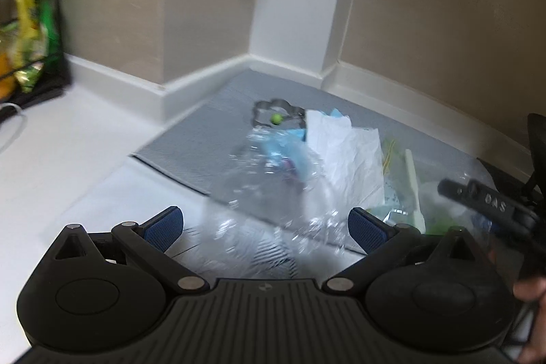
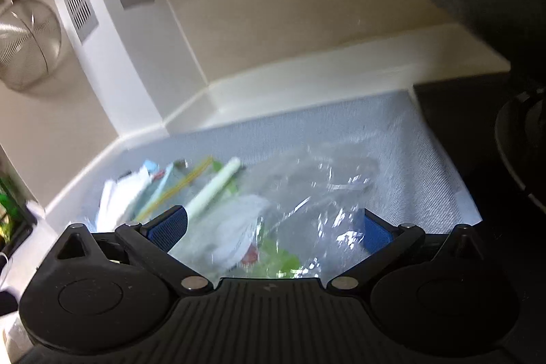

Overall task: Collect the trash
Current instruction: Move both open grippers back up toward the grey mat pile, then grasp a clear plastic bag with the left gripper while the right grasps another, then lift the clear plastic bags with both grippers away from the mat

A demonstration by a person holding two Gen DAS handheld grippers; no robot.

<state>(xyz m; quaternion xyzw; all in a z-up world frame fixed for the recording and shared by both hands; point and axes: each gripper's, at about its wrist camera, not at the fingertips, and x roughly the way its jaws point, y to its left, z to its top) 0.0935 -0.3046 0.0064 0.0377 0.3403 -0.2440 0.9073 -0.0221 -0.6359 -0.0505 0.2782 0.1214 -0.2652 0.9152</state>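
A pile of trash lies on a grey mat (image 1: 211, 125) in the counter corner: clear crinkled plastic (image 1: 269, 193), white paper (image 1: 344, 156), a pale stick (image 1: 414, 190) and yellow rubber bands. My left gripper (image 1: 266, 227) is open, its blue pads on either side of the near edge of the clear plastic. My right gripper (image 2: 273, 227) is open over a clear bag (image 2: 307, 210) with white, green and red scraps inside. The white paper (image 2: 119, 193) and pale stick (image 2: 215, 186) lie to its left. The right gripper's body shows in the left wrist view (image 1: 491, 203).
A metal cookie cutter with a green ball (image 1: 276, 118) lies behind the pile. A rack with green and yellow packets (image 1: 30, 36) stands far left. A mesh strainer (image 2: 27, 43) hangs on the wall. A black stove top and dark pan (image 2: 518, 132) are on the right.
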